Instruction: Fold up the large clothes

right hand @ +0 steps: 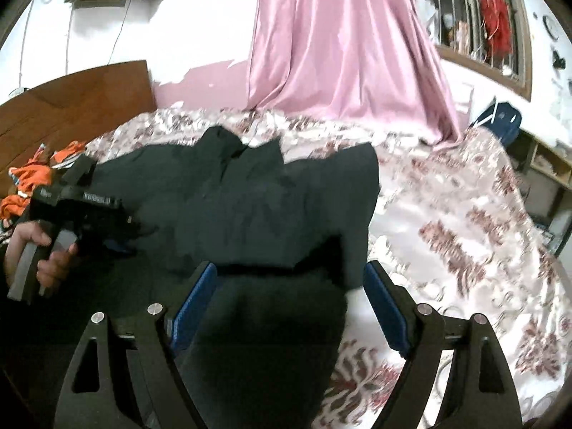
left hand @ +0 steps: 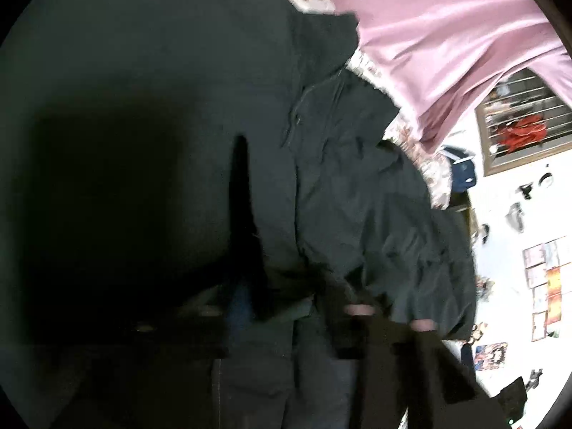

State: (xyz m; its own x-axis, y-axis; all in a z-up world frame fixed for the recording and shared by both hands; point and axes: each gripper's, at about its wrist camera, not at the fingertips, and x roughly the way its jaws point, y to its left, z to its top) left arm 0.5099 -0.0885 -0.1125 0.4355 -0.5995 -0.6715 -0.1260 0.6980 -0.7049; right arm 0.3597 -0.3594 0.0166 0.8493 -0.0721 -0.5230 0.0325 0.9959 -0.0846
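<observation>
Across the bed [right hand: 464, 221], with its pale floral bedspread, a large dark garment [right hand: 271, 196] lies spread out, rumpled toward the far edge where a collar or hood bunches up. From the right wrist view the right gripper [right hand: 291, 307] hangs just over the near part of that garment, its blue-padded fingers [right hand: 195, 296] standing wide apart with dark cloth lying between them but not pinched. Off to the left, a person's hand [right hand: 39, 250] grips the handle of the left gripper [right hand: 118, 239], which is pressed down into the garment's left side; its tips are buried in dark fabric, and its jaws are drawn together, though whether cloth is caught between them I cannot tell. The left wrist view is almost filled by the same dark garment, blurred and shadowy. Behind the bed a pink curtain [right hand: 343, 46] falls to the bedspread, a wooden headboard [right hand: 71, 107] stands at the left, and orange clothing [right hand: 32, 178] lies heaped beside it. A barred window [right hand: 475, 25] sits at the right.
</observation>
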